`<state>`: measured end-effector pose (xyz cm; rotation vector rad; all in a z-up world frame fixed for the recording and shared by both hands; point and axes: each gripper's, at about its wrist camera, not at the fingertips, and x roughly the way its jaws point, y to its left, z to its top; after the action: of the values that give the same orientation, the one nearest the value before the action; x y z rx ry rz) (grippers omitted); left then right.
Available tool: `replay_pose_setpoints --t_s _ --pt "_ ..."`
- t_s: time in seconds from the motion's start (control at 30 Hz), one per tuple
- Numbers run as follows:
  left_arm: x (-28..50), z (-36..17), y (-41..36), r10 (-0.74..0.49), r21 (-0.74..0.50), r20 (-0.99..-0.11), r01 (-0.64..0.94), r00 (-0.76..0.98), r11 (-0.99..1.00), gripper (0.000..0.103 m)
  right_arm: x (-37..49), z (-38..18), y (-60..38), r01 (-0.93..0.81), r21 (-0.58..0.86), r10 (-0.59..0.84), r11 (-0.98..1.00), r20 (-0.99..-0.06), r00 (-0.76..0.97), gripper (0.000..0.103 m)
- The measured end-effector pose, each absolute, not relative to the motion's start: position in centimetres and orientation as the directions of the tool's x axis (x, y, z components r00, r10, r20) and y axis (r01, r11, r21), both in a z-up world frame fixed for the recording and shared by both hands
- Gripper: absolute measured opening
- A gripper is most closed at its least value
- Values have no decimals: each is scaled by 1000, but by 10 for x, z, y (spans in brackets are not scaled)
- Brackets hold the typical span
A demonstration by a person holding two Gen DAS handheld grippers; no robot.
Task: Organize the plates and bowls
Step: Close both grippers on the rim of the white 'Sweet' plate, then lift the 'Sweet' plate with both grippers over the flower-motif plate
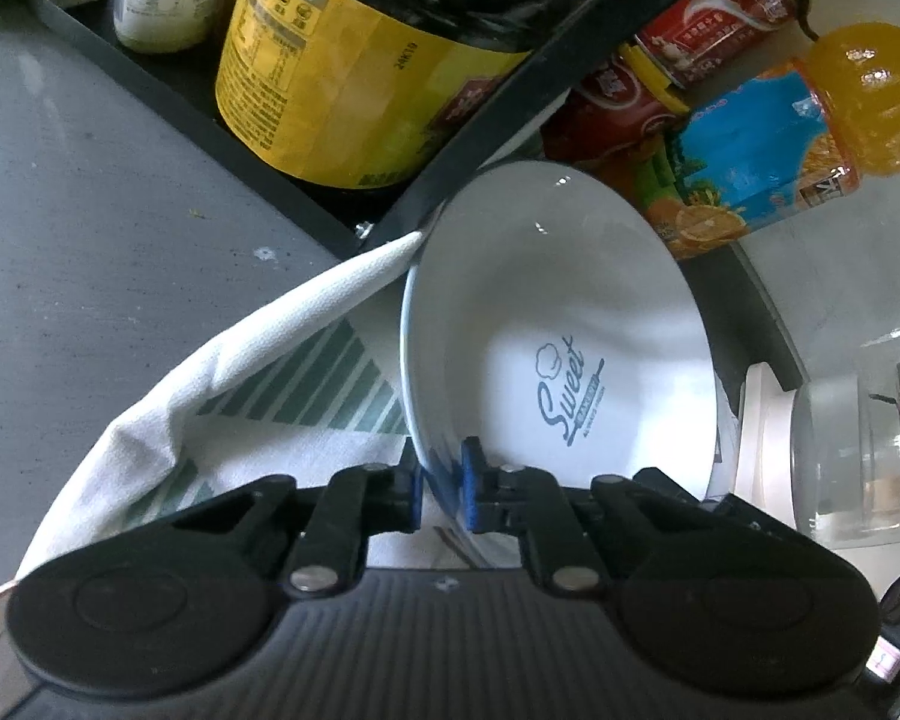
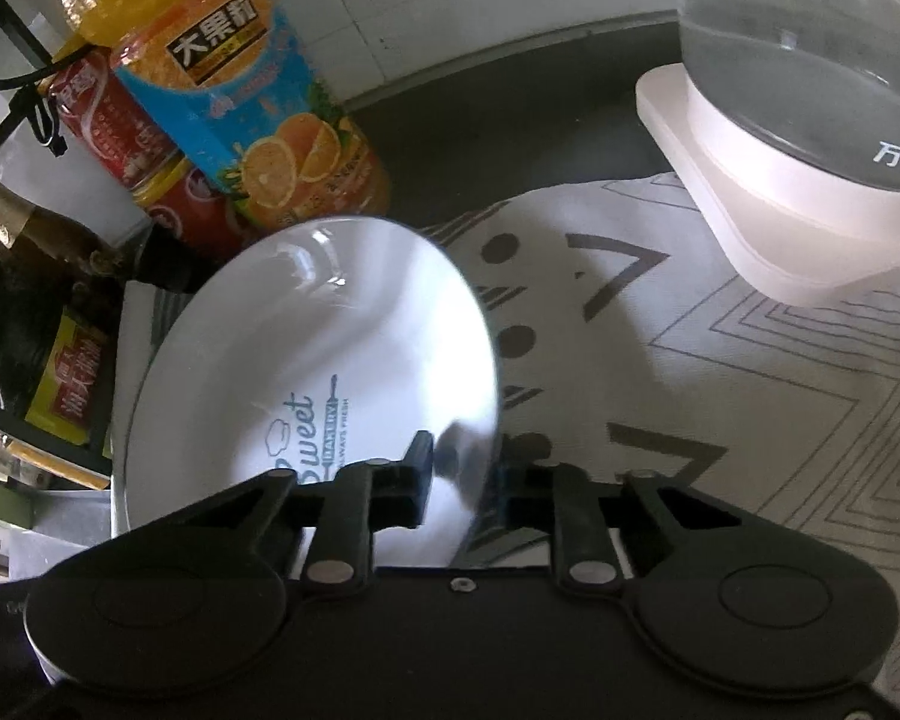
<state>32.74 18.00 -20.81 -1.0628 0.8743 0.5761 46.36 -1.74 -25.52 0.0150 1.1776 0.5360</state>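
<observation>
A white bowl [image 1: 561, 324] printed with the word "Sweet" is held tilted on edge above a patterned cloth [image 1: 252, 402], its rim clamped between the blue pads [image 1: 471, 483] of the left gripper [image 1: 441, 489]. In the right wrist view, the right gripper [image 2: 459, 480] grips a white plate [image 2: 312, 360] bearing the same blue logo, its fingers closed on the plate's rim over the cloth [image 2: 750, 372]. An orange juice bottle [image 2: 240, 102] and red cans [image 2: 120, 132] stand just behind, with a glass kettle [image 2: 810, 54] on its white base [image 2: 768, 228] nearby.
</observation>
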Motion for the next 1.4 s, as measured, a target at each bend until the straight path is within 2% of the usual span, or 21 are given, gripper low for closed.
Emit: replay_pose_setpoints --t_s 0.3,0.77,1.4 --pt "326 -192 178 14 -515 -814 -733 581 444 11 460 -238 -28 -399 335 465 853 -835 294 9" --pt "296 -172 157 15 -509 -804 -700 595 501 12 436 -216 -46 -393 338 476 855 -813 336 9" --pt "215 -141 136 21 -506 -785 -661 619 555 12 345 -185 -68 -410 319 478 855 -790 384 10"
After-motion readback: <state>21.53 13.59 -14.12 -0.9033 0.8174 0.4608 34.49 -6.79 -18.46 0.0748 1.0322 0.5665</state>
